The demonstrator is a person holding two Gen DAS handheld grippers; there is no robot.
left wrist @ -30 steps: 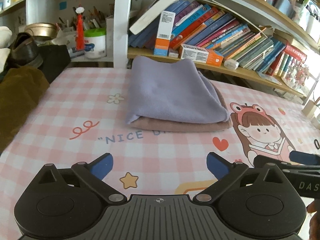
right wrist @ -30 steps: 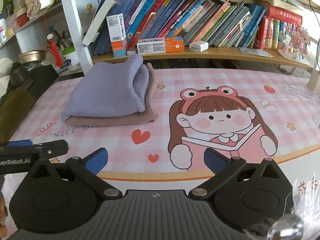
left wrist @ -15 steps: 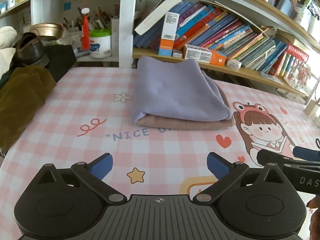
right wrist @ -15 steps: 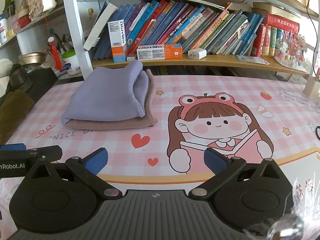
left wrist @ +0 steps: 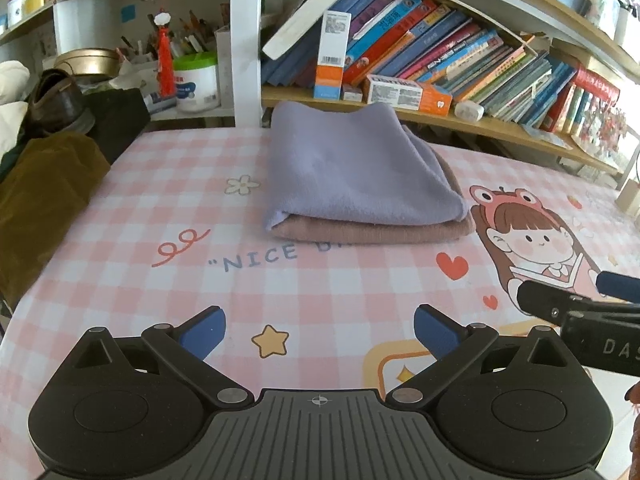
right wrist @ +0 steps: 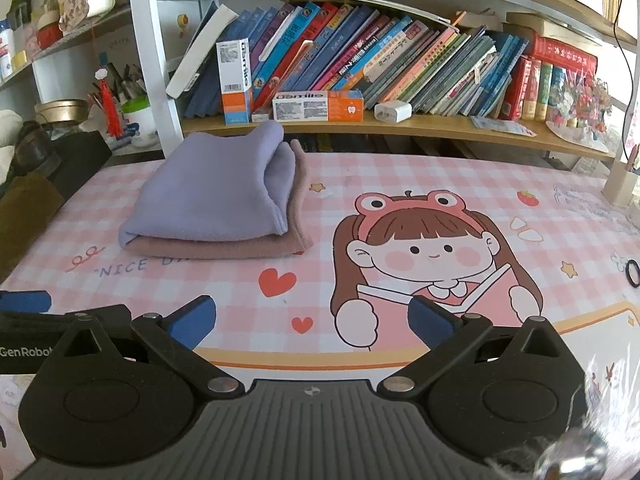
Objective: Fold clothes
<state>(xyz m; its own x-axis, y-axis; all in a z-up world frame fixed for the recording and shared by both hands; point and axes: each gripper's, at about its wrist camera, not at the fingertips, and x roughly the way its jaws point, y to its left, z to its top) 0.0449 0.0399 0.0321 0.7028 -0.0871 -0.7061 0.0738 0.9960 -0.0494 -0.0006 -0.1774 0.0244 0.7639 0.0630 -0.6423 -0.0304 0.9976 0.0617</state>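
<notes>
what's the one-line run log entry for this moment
left tongs: open, empty | right tongs: open, empty | lilac cloth: folded, stacked on pink-brown cloth | desk mat

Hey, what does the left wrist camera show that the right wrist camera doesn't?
Only the left wrist view shows the flower print and star print on the mat, with the open left gripper in the foreground. Only the right wrist view shows the black ring and strawberry print, behind the open right gripper. Both show the folded purple cloth stacked on the pink cloth, and the bookshelf.
</notes>
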